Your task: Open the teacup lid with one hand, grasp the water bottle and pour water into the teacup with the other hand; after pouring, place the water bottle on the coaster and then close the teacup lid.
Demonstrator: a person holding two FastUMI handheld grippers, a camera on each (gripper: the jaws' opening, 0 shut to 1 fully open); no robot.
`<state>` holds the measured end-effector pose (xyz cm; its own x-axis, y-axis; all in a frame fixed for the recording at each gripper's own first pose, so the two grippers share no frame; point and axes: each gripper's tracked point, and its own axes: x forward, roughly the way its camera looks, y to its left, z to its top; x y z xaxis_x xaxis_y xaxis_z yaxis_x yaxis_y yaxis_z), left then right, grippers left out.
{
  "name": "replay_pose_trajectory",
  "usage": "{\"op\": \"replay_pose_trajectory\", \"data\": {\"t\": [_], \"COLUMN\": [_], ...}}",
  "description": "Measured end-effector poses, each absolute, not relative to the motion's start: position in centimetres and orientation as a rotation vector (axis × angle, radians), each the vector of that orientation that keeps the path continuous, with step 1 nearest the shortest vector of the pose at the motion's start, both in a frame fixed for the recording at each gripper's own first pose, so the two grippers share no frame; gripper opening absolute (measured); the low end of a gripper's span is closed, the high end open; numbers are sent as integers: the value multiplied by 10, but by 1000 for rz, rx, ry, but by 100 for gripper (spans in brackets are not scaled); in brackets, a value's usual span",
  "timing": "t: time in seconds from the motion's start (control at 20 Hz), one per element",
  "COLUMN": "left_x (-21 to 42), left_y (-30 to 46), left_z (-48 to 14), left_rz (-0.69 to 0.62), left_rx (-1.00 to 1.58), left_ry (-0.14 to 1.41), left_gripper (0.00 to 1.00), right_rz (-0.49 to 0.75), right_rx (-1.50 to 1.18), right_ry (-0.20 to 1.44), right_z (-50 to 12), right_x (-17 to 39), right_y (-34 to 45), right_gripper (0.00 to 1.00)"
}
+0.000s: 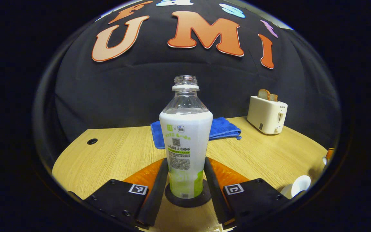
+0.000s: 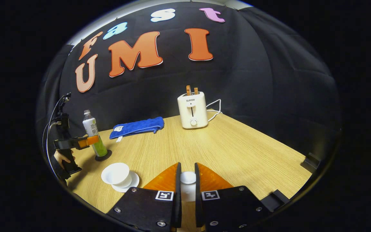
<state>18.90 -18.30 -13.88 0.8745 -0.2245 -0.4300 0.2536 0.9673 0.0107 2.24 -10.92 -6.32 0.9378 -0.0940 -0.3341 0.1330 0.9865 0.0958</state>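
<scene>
Left gripper view: water bottle (image 1: 185, 141), capless, upright on dark coaster (image 1: 188, 197), mouth upward; left gripper (image 1: 185, 180) fingers flank it, contact uncertain. Right gripper view: right gripper (image 2: 187, 183) clenched on teacup lid (image 2: 188, 178); open teacup (image 2: 116, 174) on saucer (image 2: 130, 183), near bottle.

Toaster (image 2: 192, 110): brand "SUPOR" printed on the front face above the slider slot, legible in right gripper view; same word on the toaster's side in left gripper view. Water bottle (image 1: 185, 151): printed wrap and a square code, characters too small to make out.
</scene>
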Motion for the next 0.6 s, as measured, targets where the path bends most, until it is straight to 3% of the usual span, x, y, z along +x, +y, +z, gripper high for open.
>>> {"op": "replay_pose_trajectory", "data": {"t": [0.4, 0.5, 0.55, 0.6], "left_x": [173, 170, 169, 164], "left_y": [-178, -175, -175, -172], "left_z": [-144, -141, -140, -139], "left_rz": [-250, -246, -247, -246], "left_rx": [79, 88, 90, 92], "left_ry": [451, 438, 432, 431], "left_gripper": [72, 75, 86, 89], "right_rz": [-111, -111, -111, -109], "right_rx": [113, 112, 111, 110], "right_ry": [328, 329, 329, 329], "right_z": [-61, -62, -62, -62], "right_x": [22, 22, 22, 22], "right_y": [-105, -106, -106, -105], "right_gripper": [17, 17, 17, 17]}}
